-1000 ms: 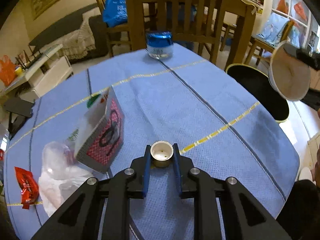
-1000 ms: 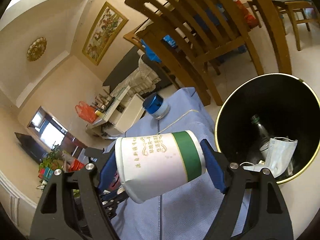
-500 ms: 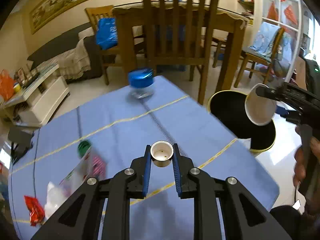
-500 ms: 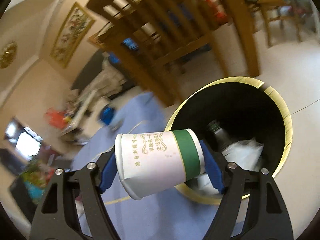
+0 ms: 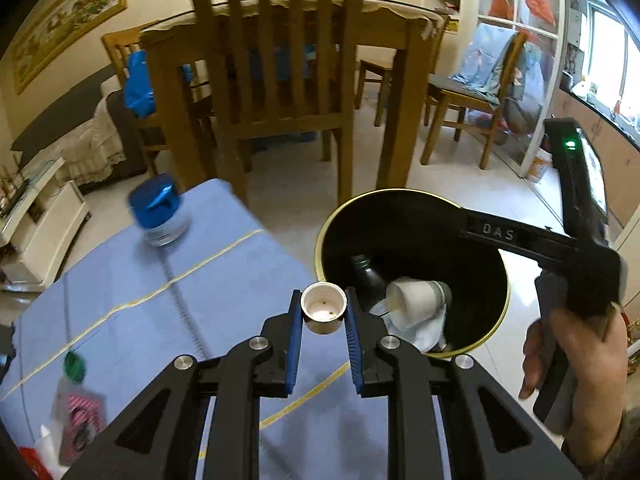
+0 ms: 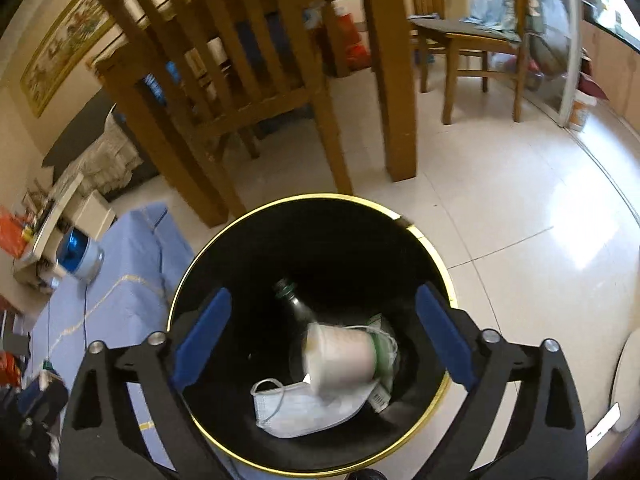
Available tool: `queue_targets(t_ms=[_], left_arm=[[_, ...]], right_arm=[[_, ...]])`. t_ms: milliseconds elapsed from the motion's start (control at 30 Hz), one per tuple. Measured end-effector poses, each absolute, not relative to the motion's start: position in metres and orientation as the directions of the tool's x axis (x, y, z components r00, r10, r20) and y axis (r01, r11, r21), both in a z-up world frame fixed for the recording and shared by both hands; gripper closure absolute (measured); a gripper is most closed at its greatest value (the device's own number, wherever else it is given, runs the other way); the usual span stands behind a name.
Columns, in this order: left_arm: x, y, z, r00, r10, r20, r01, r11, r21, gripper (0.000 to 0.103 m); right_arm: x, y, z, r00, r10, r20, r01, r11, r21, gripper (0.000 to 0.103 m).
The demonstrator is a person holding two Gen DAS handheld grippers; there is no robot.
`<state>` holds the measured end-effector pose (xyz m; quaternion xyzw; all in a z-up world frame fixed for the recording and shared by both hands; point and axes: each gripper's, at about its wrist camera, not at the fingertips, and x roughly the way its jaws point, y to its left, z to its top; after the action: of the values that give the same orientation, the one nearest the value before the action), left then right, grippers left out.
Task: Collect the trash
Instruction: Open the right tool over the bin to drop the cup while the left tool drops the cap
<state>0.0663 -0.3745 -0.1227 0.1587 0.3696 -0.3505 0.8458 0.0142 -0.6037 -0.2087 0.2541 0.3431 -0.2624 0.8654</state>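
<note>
My left gripper [image 5: 323,316] is shut on a small white cap-like cup [image 5: 323,307], held above the blue tablecloth's edge beside the black bin [image 5: 496,264]. My right gripper [image 6: 320,330] is open and empty, right over the gold-rimmed black bin [image 6: 436,258]. A white paper cup with a green band [image 6: 340,354] lies inside the bin on a face mask [image 6: 304,408], next to a dark bottle [image 6: 298,306]. The cup also shows in the left wrist view [image 5: 416,300].
A blue-lidded jar [image 5: 158,210] stands at the table's far edge. A red-patterned box [image 5: 80,420] and a green cap [image 5: 75,365] lie at the left. Wooden chairs [image 5: 276,80] and a dining table stand behind the bin.
My right gripper opened and the paper cup dropped into the bin. My left gripper moved right toward the bin with the small cup in it.
</note>
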Motion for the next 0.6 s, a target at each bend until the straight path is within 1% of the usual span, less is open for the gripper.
queue_targets(t_ms=[167,300,433,500,533,600], left_arm=[[0.074,-0.418,-0.134,0.442,-0.476,-0.76,0.738,0.674,0.007,0.084],[0.081,-0.447,-0.14,0.425,-0.475,-0.771,0.75,0.661,0.007,0.084],[0.083,-0.467,-0.146,0.422,-0.463,-0.779,0.755,0.655,0.02,0.083],[0.084,-0.476,-0.148,0.435,-0.45,-0.78,0.752,0.658,0.039,0.058],[0.084,-0.476,-0.148,0.442,-0.45,-0.776,0.75,0.66,0.044,0.038],[0.082,-0.478,-0.146,0.456,-0.454,-0.765,0.748,0.661,0.054,0.027]], right_arm=[[-0.011,-0.622,-0.212,0.606,-0.328,-0.725,0.685,0.678,0.266,0.006],[-0.044,-0.648,-0.212,0.621,-0.346,-0.703,0.732,0.577,0.362,0.006],[-0.07,-0.662,-0.214,0.641,-0.372,-0.672,0.744,0.516,0.424,0.006],[-0.075,-0.667,-0.213,0.648,-0.377,-0.662,0.743,0.505,0.439,0.006],[-0.078,-0.668,-0.212,0.65,-0.382,-0.657,0.743,0.5,0.445,0.006],[-0.08,-0.668,-0.209,0.654,-0.388,-0.649,0.741,0.501,0.447,0.006]])
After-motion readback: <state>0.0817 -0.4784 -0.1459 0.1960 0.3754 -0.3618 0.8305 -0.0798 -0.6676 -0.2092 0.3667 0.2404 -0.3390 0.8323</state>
